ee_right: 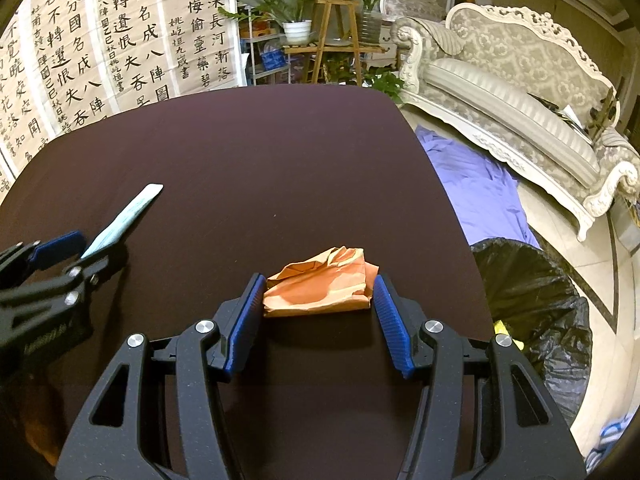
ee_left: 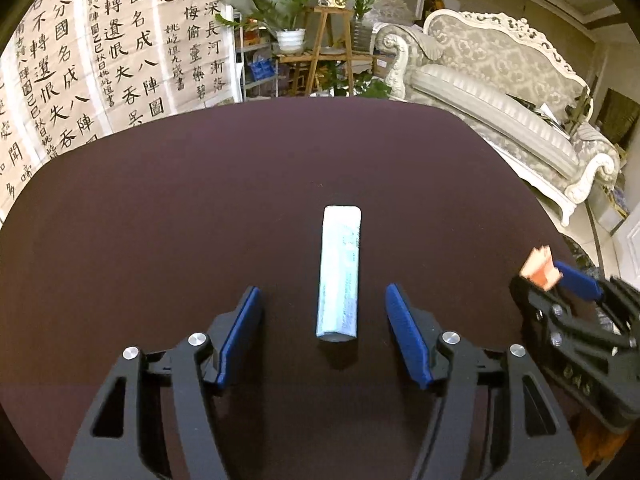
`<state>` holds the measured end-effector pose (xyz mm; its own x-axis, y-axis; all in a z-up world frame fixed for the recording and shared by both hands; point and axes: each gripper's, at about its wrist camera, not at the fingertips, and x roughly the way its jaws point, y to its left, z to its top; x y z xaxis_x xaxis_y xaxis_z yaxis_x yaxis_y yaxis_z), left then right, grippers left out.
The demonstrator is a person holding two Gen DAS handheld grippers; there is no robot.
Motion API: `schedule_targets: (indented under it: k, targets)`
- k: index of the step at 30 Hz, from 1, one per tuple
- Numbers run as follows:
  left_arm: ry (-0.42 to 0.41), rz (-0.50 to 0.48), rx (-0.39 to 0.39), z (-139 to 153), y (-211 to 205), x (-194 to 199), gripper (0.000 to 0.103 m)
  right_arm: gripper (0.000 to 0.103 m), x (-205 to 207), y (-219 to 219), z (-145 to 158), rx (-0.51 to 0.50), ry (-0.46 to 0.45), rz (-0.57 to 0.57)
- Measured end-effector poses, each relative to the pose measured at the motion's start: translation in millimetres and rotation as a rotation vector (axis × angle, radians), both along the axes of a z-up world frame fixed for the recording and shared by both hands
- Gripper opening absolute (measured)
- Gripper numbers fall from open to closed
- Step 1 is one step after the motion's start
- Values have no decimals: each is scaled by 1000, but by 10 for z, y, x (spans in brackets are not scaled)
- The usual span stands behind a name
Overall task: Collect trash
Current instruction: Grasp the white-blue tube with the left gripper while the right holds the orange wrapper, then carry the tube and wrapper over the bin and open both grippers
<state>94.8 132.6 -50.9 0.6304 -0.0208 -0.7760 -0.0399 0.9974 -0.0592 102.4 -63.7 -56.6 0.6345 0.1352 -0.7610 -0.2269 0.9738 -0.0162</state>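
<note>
A long pale blue-green box (ee_left: 339,276) lies on the dark table (ee_left: 160,208), its near end between the fingers of my left gripper (ee_left: 323,304), which is open and not touching it. In the right wrist view the box (ee_right: 127,216) lies at the left, beside the left gripper (ee_right: 60,254). A crumpled orange paper bag (ee_right: 320,284) sits between the blue pads of my right gripper (ee_right: 319,292); both pads rest against its sides. In the left wrist view the right gripper (ee_left: 560,280) is at the far right with the orange paper (ee_left: 538,268) between its tips.
A bin lined with a black bag (ee_right: 532,304) stands on the floor just off the table's right edge. A purple cloth (ee_right: 472,184) lies on the floor behind it. An ornate sofa (ee_right: 520,80) stands at the right, plant stands (ee_right: 332,36) behind the table.
</note>
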Motion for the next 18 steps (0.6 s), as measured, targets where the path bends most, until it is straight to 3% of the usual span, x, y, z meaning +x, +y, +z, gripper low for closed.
schedule_targets:
  k: [1, 6, 18]
  targets:
    - [-3, 3, 5, 0, 0, 5, 60, 54, -6, 8, 2, -1, 0, 1]
    - [-22, 1, 15, 4, -13, -41, 19, 54, -59, 37, 6, -1, -3, 3]
    - [-50, -1, 19, 56, -50, -196, 13, 54, -281, 57, 80, 22, -31, 3]
